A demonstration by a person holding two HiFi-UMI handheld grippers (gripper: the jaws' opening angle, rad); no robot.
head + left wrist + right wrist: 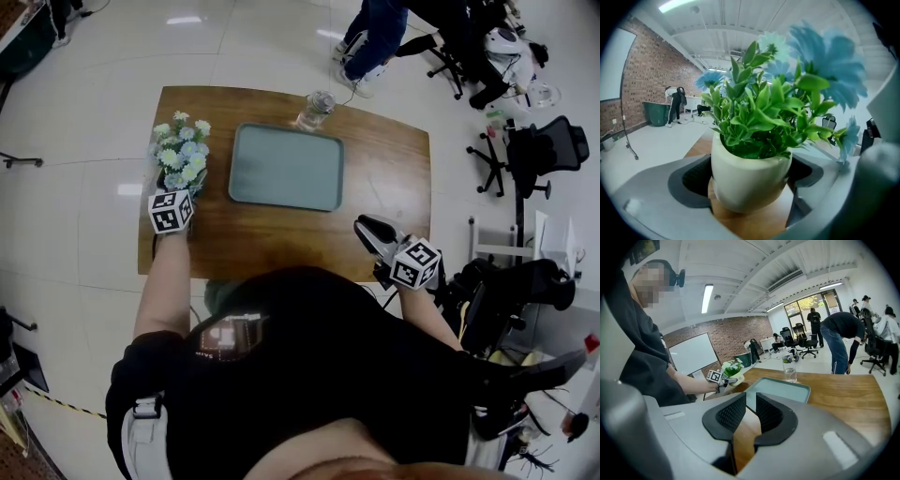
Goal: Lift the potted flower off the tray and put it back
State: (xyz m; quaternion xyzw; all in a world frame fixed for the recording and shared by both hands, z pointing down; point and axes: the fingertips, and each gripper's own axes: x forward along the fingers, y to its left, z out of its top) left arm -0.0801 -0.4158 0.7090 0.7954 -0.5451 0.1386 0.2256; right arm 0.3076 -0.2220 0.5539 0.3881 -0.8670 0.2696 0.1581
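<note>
Black shirt (pixel 309 375) fills the near edge of the head view; everything else sits beyond it on the brown wooden table (pixel 375 159).

Left gripper (pixel 185 180) is clamped on the potted flower (pixel 750 173): pale blue and white blooms, green leaves, rounded white ceramic pot. Pads sit on either side of the pot wall below the rim, and the pot is close to upright. It's at the far-left part of the table, left of the grey-green rounded-rectangle tray (pixel 286 167) and clear of it. We can't tell whether the base is touching the wood or just off it.

Right gripper (pixel 751 411) is at the near-right table edge, well apart from the pot. Its jaws are nearly together with nothing between them.

Our read: the pot is off the tray, so the return leg is what's left.

How we'd do it:
- Keep the squeeze steady and the pot upright.
- Carry it right with the base above the tray's raised lip.
- Aim for mid-tray, away from the clear plastic water bottle (pixel 316 110) just beyond the tray's far edge.
- Seat the base flat before easing the jaws off.
- Leave the right gripper parked where it is.
</note>
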